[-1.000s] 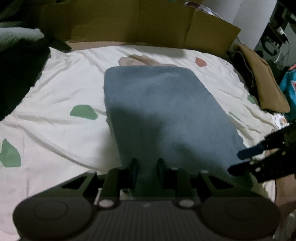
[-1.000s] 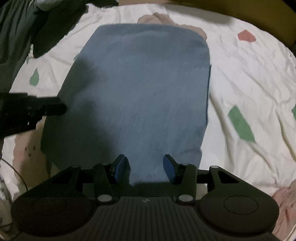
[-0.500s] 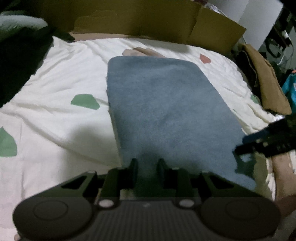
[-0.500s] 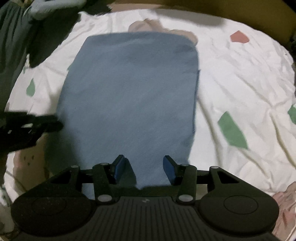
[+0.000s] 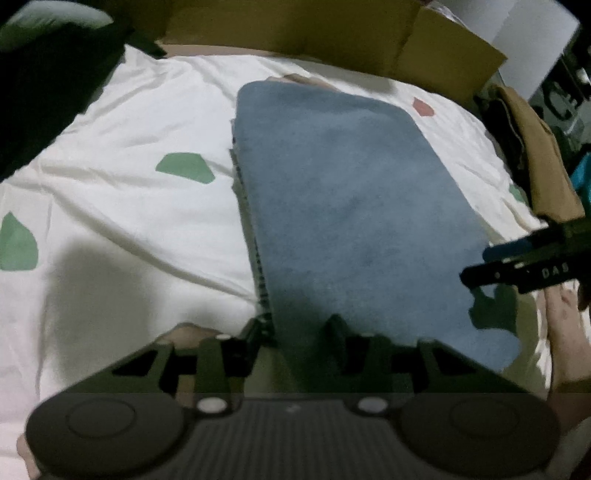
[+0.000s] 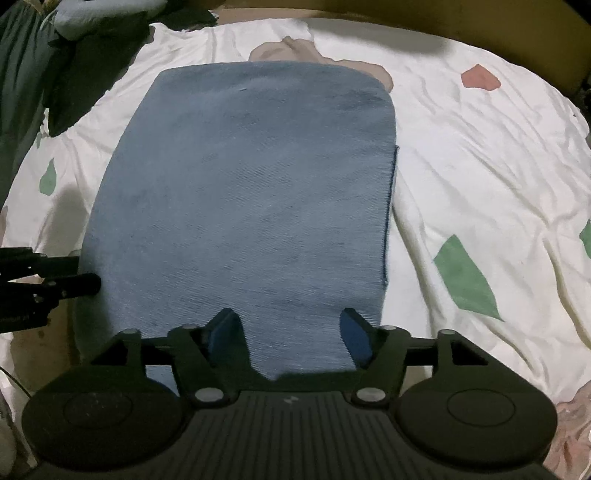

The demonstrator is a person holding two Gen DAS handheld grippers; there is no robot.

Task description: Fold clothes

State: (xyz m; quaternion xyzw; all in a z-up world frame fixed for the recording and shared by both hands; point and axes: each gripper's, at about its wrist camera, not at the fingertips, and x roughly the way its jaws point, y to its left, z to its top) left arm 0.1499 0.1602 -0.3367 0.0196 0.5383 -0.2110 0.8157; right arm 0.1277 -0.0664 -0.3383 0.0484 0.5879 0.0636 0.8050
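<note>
I see the folded blue fabric garment (image 5: 354,206) lying flat on the white patterned bed sheet (image 5: 122,206). My left gripper (image 5: 295,328) has just been opening, its jaws straddling the near edge.

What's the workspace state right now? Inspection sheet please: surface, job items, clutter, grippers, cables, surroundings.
Surface: white bedsheet with green and red patches, wrinkled.
Job's things: blue garment, folded into a flat rectangle, lying on the sheet.
Clutter: brown garment at the sheet's right edge; dark clothes at the far left corner.
Grippers: left gripper and right gripper at the garment's near edge, jaws just been opening, cloth lying between the fingers, pads not pressing.
Cables: thin dark line at the lower left of the right wrist view, possibly a cable.
Surroundings: cardboard standing behind the bed; room dim.
</note>
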